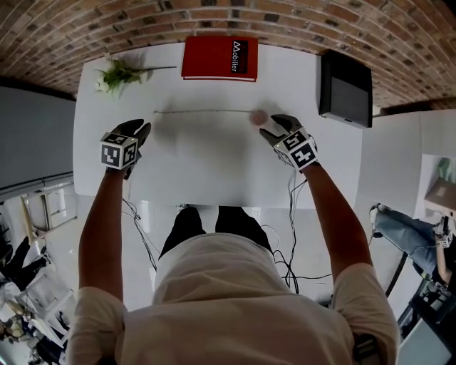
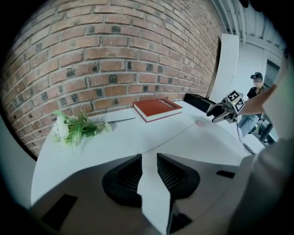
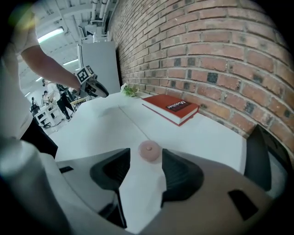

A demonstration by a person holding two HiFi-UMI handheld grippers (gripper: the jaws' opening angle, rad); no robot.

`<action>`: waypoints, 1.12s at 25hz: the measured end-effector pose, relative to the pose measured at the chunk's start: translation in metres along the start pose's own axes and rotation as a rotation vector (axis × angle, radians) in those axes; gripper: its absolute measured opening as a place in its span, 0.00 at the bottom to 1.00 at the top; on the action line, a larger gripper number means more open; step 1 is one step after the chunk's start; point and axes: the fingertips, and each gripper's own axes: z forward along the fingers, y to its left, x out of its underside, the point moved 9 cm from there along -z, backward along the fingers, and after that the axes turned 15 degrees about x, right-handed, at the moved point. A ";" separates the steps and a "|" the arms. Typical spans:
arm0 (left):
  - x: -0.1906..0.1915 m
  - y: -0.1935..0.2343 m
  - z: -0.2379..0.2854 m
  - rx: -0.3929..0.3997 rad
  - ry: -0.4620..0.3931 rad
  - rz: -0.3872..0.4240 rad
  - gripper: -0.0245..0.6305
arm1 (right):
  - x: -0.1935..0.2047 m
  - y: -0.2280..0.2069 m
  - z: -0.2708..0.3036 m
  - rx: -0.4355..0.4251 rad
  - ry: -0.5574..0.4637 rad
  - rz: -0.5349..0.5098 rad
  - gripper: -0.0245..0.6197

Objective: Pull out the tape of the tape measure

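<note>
Head view: a flat white table (image 1: 206, 171) with a smooth matt top stands against a rough red brick wall (image 1: 214, 18). At the upper left of the frame lies a flower sprig (image 1: 114, 73) with feathery green leaves, pale blooms and a thin stem. Below it, at the left-centre, the left gripper (image 1: 140, 130) hangs above the table. In the left gripper view its ribbed black jaws stand apart with a narrow gap and only bare tabletop shows between them, so it grips nothing. From just right of that gripper the tape (image 1: 203, 111) runs as a thin, straight, pale line across the table, lying flat. Above it, at the top centre, is a rectangular red hardcover book (image 1: 219, 58) with a dark label. The tape ends at the tape measure (image 1: 258, 116), a small round pink case lying on the table right of centre. The right gripper (image 1: 274, 127) is just beside it. In the right gripper view its jaws stand wide apart, with the case just beyond their tips, untouched. At the upper right sits a black rectangular box (image 1: 345, 89).
</note>
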 end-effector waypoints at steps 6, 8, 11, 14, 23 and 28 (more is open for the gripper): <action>0.007 -0.040 -0.018 -0.025 -0.076 -0.022 0.14 | 0.008 0.013 -0.034 0.024 -0.064 0.124 0.34; 0.008 -0.058 -0.025 -0.023 -0.097 -0.006 0.10 | 0.011 0.022 -0.047 0.048 -0.083 0.159 0.26; 0.013 -0.082 -0.039 -0.007 -0.145 0.007 0.04 | 0.017 0.038 -0.066 0.075 -0.110 0.215 0.09; 0.019 -0.105 -0.053 0.062 -0.213 -0.005 0.03 | 0.021 0.058 -0.088 0.069 -0.140 0.290 0.05; 0.039 -0.165 -0.101 0.288 -0.362 -0.030 0.03 | 0.008 0.142 -0.157 0.093 -0.200 0.367 0.04; 0.063 -0.189 -0.142 0.351 -0.392 0.002 0.03 | -0.010 0.203 -0.189 0.093 -0.211 0.319 0.04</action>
